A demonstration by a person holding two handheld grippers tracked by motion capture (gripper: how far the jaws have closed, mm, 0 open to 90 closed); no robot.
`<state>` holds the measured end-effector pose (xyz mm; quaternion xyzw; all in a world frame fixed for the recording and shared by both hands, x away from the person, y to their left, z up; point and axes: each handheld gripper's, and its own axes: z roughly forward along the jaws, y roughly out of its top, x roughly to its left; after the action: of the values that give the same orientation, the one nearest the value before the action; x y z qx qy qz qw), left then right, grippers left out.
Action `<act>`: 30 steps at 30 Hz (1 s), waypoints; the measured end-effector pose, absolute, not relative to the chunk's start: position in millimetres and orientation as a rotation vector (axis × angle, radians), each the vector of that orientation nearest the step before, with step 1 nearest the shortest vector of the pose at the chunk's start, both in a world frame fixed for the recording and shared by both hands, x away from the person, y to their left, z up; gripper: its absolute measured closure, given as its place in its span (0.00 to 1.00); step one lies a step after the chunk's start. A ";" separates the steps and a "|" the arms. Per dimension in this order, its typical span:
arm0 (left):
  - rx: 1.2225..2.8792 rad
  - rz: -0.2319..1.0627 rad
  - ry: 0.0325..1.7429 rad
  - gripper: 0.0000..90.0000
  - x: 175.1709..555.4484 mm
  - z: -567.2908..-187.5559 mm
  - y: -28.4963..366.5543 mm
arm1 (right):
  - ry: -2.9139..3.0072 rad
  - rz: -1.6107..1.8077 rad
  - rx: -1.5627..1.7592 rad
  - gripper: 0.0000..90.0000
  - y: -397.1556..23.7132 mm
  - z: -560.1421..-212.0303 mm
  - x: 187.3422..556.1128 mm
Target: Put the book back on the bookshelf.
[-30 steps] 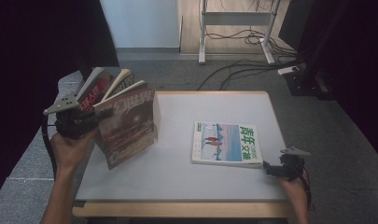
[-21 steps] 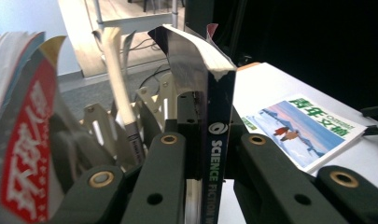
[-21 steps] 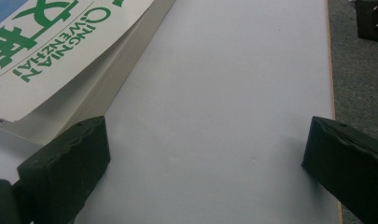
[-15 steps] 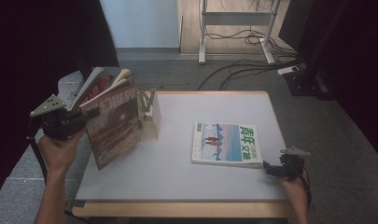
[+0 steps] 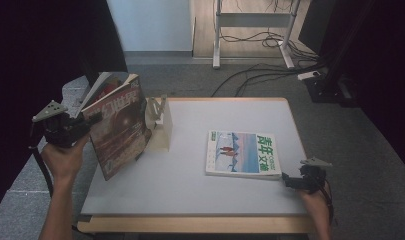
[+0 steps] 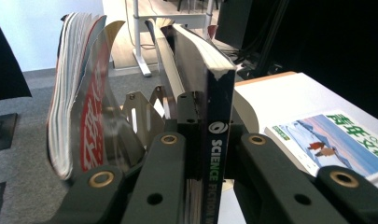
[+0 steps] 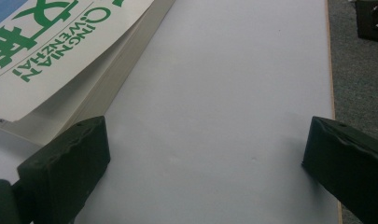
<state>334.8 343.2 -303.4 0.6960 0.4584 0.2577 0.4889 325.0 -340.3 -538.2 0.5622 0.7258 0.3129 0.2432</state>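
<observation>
The left tool (image 5: 82, 126) pinches the red science-fiction magazine (image 5: 121, 131) by its spine, upright over the worktop's (image 5: 190, 185) left edge beside the metal bookend (image 5: 159, 120), where its loose pages could splay and snag, while the right tool (image 5: 295, 181) waits spread.

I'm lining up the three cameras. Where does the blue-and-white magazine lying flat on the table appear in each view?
High view: the blue-and-white magazine lies right of centre on the table.
Left gripper view: lower right, beyond the jaws.
Right gripper view: upper left corner, green lettering upside down.
Shared landmark: the white table.
</observation>
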 end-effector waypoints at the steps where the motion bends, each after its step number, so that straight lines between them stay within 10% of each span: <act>1: 1.689 0.626 1.115 0.94 336.0 -303.8 342.4 | 1.983 0.855 1.536 0.00 -340.3 -538.2 325.0; 30: 1.730 0.678 1.094 0.93 348.9 -323.6 311.1 | 1.984 0.857 1.536 0.00 -340.4 -538.2 325.0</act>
<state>348.9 311.1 -323.6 0.7069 0.4469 0.2771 0.4731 325.0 -340.4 -538.2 0.5620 0.7259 0.3136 0.2427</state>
